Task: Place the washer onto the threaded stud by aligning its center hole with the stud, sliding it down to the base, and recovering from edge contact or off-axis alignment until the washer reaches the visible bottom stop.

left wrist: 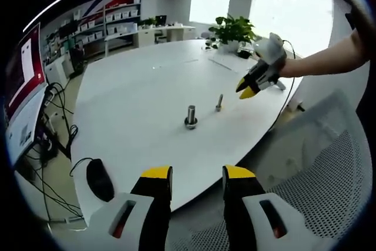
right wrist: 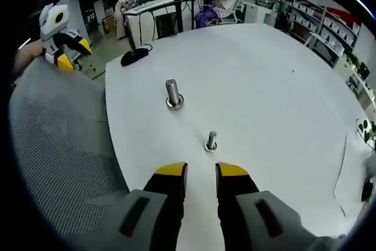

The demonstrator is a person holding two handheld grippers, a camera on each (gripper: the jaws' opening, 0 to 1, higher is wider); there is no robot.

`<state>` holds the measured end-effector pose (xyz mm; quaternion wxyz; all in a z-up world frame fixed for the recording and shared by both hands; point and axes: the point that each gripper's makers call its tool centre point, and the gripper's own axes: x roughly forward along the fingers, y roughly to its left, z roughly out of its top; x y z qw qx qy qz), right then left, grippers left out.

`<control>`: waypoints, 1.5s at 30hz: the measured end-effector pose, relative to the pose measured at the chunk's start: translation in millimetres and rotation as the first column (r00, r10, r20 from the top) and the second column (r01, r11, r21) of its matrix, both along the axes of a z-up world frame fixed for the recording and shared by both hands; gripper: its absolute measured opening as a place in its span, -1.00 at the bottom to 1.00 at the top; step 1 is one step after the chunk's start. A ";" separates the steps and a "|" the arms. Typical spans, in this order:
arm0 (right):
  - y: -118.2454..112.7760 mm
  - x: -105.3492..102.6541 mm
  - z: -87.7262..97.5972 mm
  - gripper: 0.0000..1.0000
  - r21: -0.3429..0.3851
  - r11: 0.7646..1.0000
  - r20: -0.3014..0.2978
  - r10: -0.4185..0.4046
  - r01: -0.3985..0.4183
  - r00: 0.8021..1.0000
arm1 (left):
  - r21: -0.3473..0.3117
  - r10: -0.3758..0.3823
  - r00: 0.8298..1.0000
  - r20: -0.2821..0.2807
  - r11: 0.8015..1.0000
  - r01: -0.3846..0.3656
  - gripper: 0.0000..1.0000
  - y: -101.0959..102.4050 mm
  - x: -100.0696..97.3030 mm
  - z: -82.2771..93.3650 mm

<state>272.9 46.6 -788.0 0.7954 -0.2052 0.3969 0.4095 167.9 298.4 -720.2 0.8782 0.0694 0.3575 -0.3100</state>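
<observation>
Two metal threaded studs stand upright on the white table (left wrist: pixel 135 98). The taller stud (left wrist: pixel 191 114) (right wrist: pixel 173 93) has a wider metal ring around its foot; the shorter stud (left wrist: pixel 219 102) (right wrist: pixel 211 140) also widens at its foot. I cannot tell whether either ring is a washer. My left gripper (left wrist: pixel 197 174) hangs open off the table's near edge with nothing between its jaws, and appears far left (right wrist: pixel 69 54) in the right gripper view. My right gripper (right wrist: pixel 201 171) is open by a narrow gap and empty, just short of the shorter stud. It also shows from the side (left wrist: pixel 248 88).
A black mouse (left wrist: pixel 100 179) (right wrist: pixel 134 56) with its cable lies near the table edge. A grey mesh chair (left wrist: pixel 329 168) (right wrist: pixel 53 145) stands beside the table. A potted plant (left wrist: pixel 232 29) sits at the far side, a monitor (left wrist: pixel 23 86) to the left.
</observation>
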 end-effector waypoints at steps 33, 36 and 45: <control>-4.8 -45.1 79.9 -0.47 0.269 0.885 0.010 -0.396 0.379 0.918 | -0.023 0.013 0.999 0.037 1.000 -0.012 -0.35 -0.4 3.8 6.9; -4.7 -53.6 82.5 -0.45 0.274 0.878 -0.007 -0.406 0.393 0.914 | -0.029 0.017 0.999 0.042 0.999 -0.015 -0.36 -0.7 4.8 8.1; -8.4 -71.3 88.6 -0.43 0.290 0.849 -0.042 -0.451 0.443 0.892 | -0.032 0.018 0.999 0.040 0.999 -0.017 -0.36 -1.7 4.7 9.3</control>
